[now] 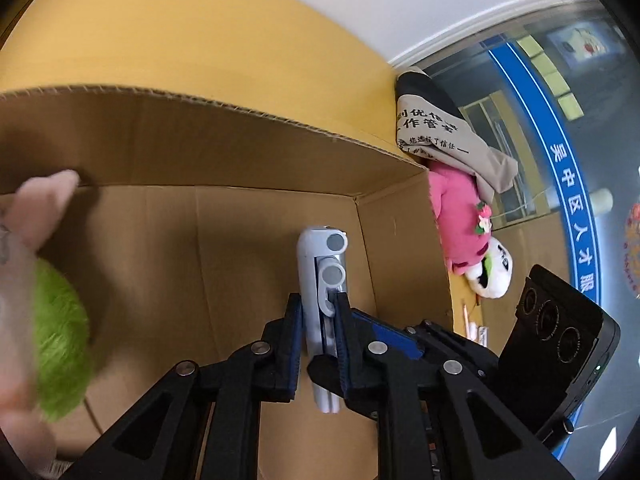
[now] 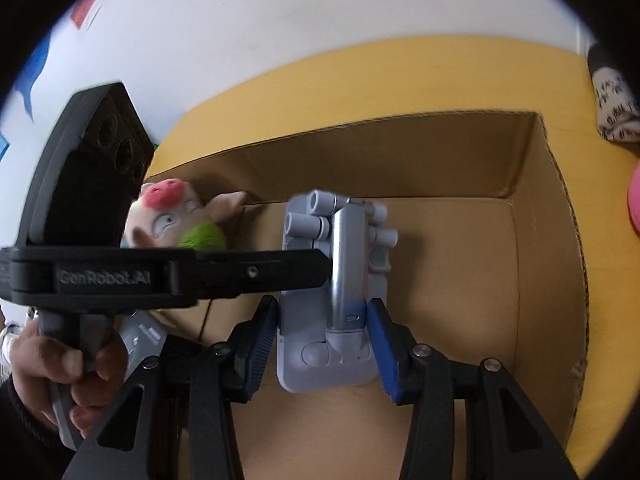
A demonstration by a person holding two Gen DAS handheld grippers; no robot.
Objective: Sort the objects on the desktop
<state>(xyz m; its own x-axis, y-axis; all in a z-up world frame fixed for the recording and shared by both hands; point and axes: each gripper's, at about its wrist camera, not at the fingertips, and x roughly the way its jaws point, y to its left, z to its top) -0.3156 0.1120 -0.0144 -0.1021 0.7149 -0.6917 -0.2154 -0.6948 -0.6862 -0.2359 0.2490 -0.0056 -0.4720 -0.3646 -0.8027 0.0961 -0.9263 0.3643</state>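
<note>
Carrying the grey stand (image 2: 328,300) over the cardboard box (image 1: 224,120) at frame centre, both the left gripper (image 1: 318,332) and the right gripper (image 2: 324,336) are clamped on it; next comes lowering and letting go.

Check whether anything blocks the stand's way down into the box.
Nothing visible does. The box floor around the stand is bare; the pig lies off to the left, clear of it.

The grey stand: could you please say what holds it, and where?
Both: right tool grips the grey stand at its base edges; left tool pinches its middle.
</note>
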